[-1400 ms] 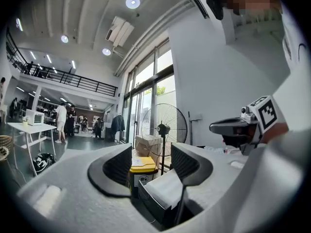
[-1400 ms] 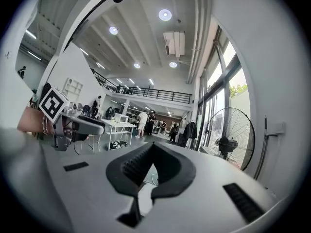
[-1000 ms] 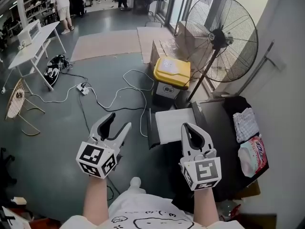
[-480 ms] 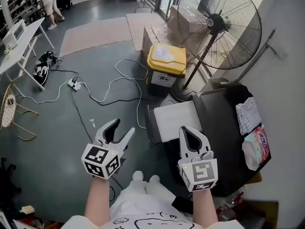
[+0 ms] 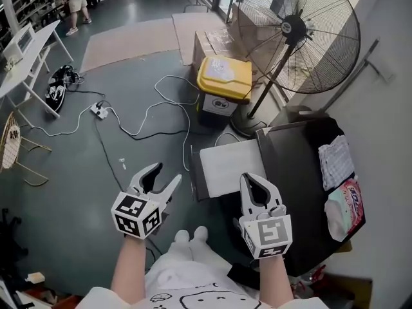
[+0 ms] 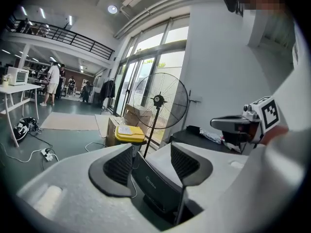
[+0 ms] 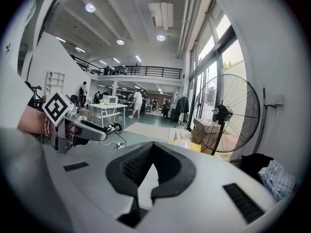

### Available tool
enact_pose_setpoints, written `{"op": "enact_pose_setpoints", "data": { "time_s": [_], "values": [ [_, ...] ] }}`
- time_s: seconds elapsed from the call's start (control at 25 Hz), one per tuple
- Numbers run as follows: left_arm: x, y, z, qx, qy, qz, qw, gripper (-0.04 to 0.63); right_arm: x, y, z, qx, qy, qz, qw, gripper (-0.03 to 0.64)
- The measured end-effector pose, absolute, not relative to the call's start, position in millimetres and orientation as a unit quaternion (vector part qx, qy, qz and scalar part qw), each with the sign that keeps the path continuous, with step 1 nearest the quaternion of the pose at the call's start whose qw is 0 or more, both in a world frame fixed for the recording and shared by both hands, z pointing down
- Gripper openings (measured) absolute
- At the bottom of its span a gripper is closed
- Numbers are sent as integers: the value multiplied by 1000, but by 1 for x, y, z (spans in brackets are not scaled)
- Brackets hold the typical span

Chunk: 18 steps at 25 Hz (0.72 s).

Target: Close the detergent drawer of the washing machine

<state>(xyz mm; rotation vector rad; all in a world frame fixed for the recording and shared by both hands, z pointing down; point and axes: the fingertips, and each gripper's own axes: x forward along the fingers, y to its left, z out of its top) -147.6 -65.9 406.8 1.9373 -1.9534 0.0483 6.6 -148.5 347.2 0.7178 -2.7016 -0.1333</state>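
The washing machine (image 5: 302, 172) has a dark top and stands at the right of the head view. Its detergent drawer (image 5: 228, 163) is pulled out to the left, white inside with a dark front panel (image 5: 196, 176). My left gripper (image 5: 159, 180) is open and empty, hanging over the floor left of that panel. In the left gripper view the panel (image 6: 155, 186) shows beyond the open left gripper (image 6: 151, 149). My right gripper (image 5: 251, 180) is shut on nothing, by the drawer's near edge. In the right gripper view the right gripper (image 7: 153, 144) has its tips together.
A yellow-lidded bin (image 5: 224, 79) and a large standing fan (image 5: 296, 34) are beyond the drawer. Cables (image 5: 148, 121) trail across the floor. A folded cloth (image 5: 335, 159) and a pink packet (image 5: 347, 208) lie on the machine's top. A white table (image 5: 26, 50) stands far left.
Both grippers have sunk lower and come nearer to the pulled-out drawer. Their jaws stand as before.
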Motion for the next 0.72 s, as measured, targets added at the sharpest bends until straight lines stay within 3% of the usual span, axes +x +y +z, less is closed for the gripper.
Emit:
{"op": "enact_pose_setpoints", "data": {
  "time_s": [0.72],
  "values": [
    [-153,-87,457,740,-617,1,269,241,16,-153,382,327,-927,5,182,-3]
  ]
}}
